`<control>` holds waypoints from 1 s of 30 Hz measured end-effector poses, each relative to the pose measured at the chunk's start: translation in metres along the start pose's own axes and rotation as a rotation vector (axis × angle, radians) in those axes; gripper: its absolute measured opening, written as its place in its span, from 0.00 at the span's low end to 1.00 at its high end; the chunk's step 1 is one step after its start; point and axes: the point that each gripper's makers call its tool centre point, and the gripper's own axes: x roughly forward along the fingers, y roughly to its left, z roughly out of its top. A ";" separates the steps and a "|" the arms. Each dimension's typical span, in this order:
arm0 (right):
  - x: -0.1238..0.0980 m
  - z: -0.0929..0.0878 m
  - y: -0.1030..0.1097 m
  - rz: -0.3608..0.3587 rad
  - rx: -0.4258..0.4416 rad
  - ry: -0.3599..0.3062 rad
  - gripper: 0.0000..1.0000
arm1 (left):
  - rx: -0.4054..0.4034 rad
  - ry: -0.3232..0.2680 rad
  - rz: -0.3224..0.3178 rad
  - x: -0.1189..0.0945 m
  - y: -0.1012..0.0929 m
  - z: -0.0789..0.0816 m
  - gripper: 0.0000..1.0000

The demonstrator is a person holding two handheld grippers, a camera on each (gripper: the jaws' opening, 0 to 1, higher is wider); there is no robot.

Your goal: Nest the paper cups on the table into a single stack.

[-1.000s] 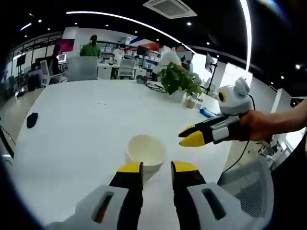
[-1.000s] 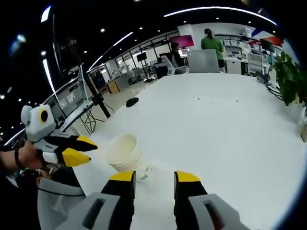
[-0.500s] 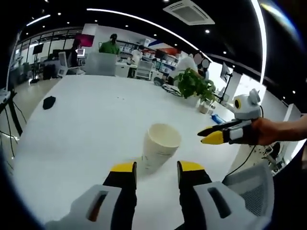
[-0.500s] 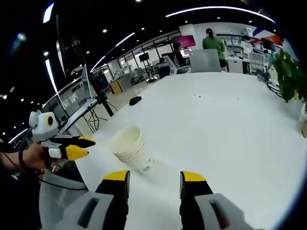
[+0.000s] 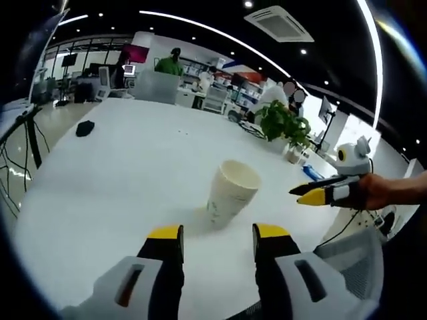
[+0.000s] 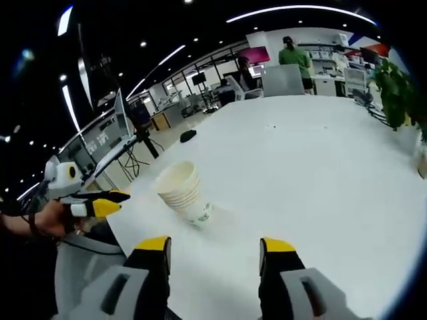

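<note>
Left gripper view: we see our left tongs (image 5: 216, 235) at the bottom, the two yellow-tipped jaws apart with nothing between them.
Stack of paper cups (image 5: 230, 192): we find it standing on the white counter (image 5: 120, 173), just beyond the left tongs' tips, mouth up and leaning in this tilted view; a small print shows near its base.
Right tongs in the left gripper view (image 5: 317, 194): we see them come in from the right, held by a hand (image 5: 381, 191), near the stack but apart from it; their yellow tips lie close together, and we cannot tell whether they meet.
Right gripper view: our right tongs (image 6: 215, 248) rise from the bottom, jaws wide apart and holding nothing.
Stack in the right gripper view (image 6: 181, 193): several nested rims show one above another; it stands near the counter's (image 6: 320, 173) near edge, ahead and left of the right tongs, clear of both jaws.
Left tongs in the right gripper view (image 6: 107, 202): they sit at the left, held by a hand (image 6: 50, 219), off the counter's edge and apart from the stack.
Surroundings: a potted plant (image 5: 283, 125) stands on the far side of the counter, a small dark object (image 5: 85, 127) lies near its left edge, and a person in green (image 5: 169, 63) stands in the office behind.
</note>
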 end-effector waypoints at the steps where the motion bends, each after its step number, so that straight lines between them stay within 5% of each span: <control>1: -0.001 -0.002 0.000 0.000 0.002 0.000 0.53 | -0.001 -0.002 0.002 0.000 0.001 -0.001 0.40; 15: -0.021 -0.038 0.000 -0.024 0.075 -0.007 0.62 | 0.039 -0.055 0.025 -0.002 0.010 -0.001 0.51; 30: -0.022 -0.042 0.000 -0.036 0.028 -0.041 0.73 | 0.064 -0.028 0.019 0.001 0.004 -0.008 0.54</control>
